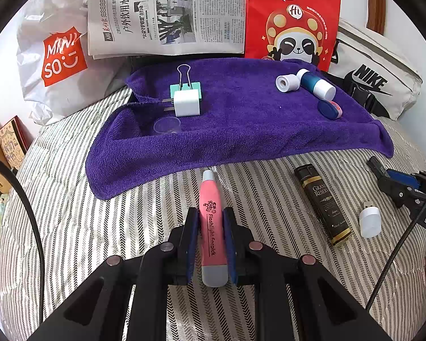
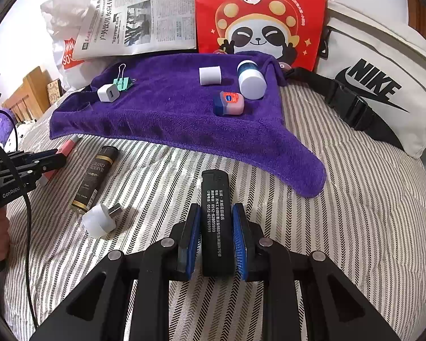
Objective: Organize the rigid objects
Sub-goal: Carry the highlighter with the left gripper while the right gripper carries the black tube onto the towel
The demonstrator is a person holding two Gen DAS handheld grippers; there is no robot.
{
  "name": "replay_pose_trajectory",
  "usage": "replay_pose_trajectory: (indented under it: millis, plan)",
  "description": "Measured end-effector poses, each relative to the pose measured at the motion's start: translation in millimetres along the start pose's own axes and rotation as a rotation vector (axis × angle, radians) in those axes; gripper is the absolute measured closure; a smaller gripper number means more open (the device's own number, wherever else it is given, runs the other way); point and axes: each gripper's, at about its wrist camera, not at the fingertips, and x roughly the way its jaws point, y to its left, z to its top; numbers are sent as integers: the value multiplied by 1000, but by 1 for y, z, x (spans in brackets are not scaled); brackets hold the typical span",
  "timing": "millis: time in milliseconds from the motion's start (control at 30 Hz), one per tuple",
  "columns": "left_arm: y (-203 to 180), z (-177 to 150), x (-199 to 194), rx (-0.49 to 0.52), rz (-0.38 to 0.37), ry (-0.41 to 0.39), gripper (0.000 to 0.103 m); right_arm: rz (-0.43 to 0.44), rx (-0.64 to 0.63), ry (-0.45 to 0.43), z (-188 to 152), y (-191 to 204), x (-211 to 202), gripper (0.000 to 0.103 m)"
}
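My left gripper (image 1: 210,216) is shut on a pink flashlight earpick (image 1: 212,227), which points toward the purple towel (image 1: 241,130). My right gripper (image 2: 215,213) is shut on a black lighter (image 2: 216,221) above the striped bed cover. On the towel lie a white charger plug (image 1: 186,103), a green binder clip (image 1: 184,85), a clear small cup (image 1: 167,126), a white cap (image 1: 287,83), a blue-and-white bottle (image 1: 316,83) and a small blue-lidded jar (image 1: 329,108). A black-and-gold tube (image 1: 323,204) and a small white USB plug (image 1: 369,221) lie on the bed cover.
A Miniso bag (image 1: 56,56), a newspaper (image 1: 167,14), a red panda bag (image 1: 292,20) and a white Nike bag (image 1: 375,79) stand behind the towel. The striped bed cover (image 1: 99,241) runs in front. Wooden furniture (image 2: 28,93) stands at far left.
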Motion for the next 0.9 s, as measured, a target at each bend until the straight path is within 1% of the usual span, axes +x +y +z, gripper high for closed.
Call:
replay_pose_trajectory:
  millis: [600,700,800,900]
  plan:
    - [0,0,0,1,0,0,86,-12,-14,0,0,1,0,80]
    - [1,1,-2,-7,-10,1,86,3,-5,3,0,0,0,81]
    - [4,3,-3,-16,-26,12,86,17,-18,32,1,0,-4,81]
    - [4,7,-7,-14,-30,13,86,55,-12,20,6,-1,-14,81]
